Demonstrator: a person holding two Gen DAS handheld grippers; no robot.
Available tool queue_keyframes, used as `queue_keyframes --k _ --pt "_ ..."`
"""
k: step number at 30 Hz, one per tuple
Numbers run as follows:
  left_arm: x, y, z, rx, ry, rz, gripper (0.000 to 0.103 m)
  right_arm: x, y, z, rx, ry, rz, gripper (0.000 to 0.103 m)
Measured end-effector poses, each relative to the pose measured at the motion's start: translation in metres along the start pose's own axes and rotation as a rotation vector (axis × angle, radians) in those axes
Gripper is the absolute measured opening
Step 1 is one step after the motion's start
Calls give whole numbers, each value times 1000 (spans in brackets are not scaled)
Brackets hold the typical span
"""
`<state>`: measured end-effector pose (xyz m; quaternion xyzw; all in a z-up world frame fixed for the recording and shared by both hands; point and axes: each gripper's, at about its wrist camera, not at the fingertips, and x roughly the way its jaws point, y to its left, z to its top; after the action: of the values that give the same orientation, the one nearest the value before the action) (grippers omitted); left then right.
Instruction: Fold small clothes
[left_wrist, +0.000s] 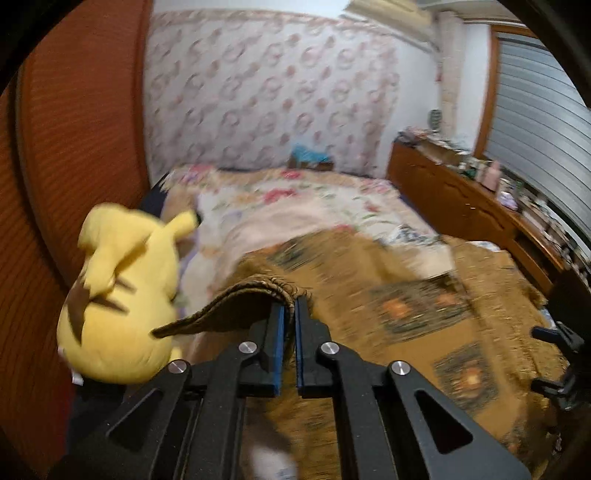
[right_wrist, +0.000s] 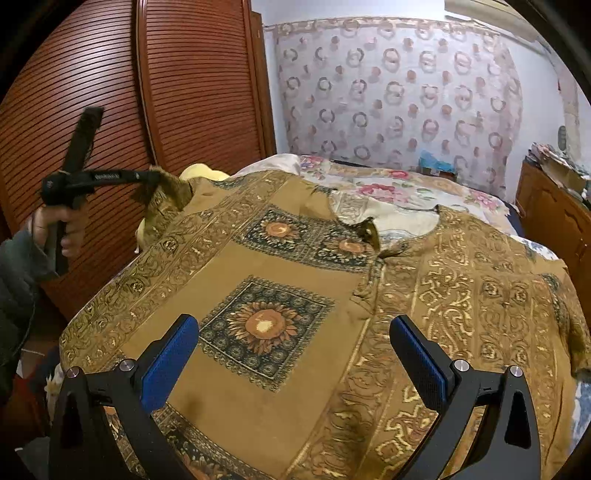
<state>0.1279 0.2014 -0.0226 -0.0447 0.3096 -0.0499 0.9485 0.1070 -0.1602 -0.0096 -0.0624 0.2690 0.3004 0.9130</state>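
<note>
At the far left of the right wrist view, the person's hand (right_wrist: 55, 229) grips the handle of the left gripper (right_wrist: 146, 181), whose jaws are clamped on a raised corner of the brown patterned garment (right_wrist: 258, 321). The left wrist view shows the same pinch close up: the left gripper's blue pads (left_wrist: 280, 332) are pressed together on a folded hem of the cloth, lifted off the bed (left_wrist: 295, 206). Just to the left of that hem sits a yellow plush toy (left_wrist: 122, 295), in front of the red slatted wardrobe door (right_wrist: 166, 92). The garment lies spread over the floral bedspread (right_wrist: 388, 192), its sunflower squares in the middle and gold scrollwork to the right. The right gripper (right_wrist: 295, 354) hangs above it, jaws wide apart, holding nothing. A wooden dresser (left_wrist: 461, 199) stands at the right
</note>
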Motion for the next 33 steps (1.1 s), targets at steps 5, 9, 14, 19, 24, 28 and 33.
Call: queue_keyframes --k 5,9,14,19,24,28,33 --pt "-11 -61 15 103 -25 -93 5 -8 -9 -2 25 -20 -18 103" --pt "-14 -105 14 186 -14 -151 6 -10 -13 -6 48 -29 -27 103" --pt "-10 -123 -1 214 24 -136 27 -10 -18 -9 60 -24 -35 103" --pt "-13 -121 -11 210 29 -118 41 -8 -18 -4 75 -13 -38 103" --pt "-14 -110 -31 176 45 -81 48 -6 -19 1 76 -8 -36 103" --pt "-11 -91 -53 127 74 -50 49 -4 -21 4 46 1 -34 102" --pt "-15 -68 -71 52 67 -36 55 6 -14 14 -9 15 -7 99"
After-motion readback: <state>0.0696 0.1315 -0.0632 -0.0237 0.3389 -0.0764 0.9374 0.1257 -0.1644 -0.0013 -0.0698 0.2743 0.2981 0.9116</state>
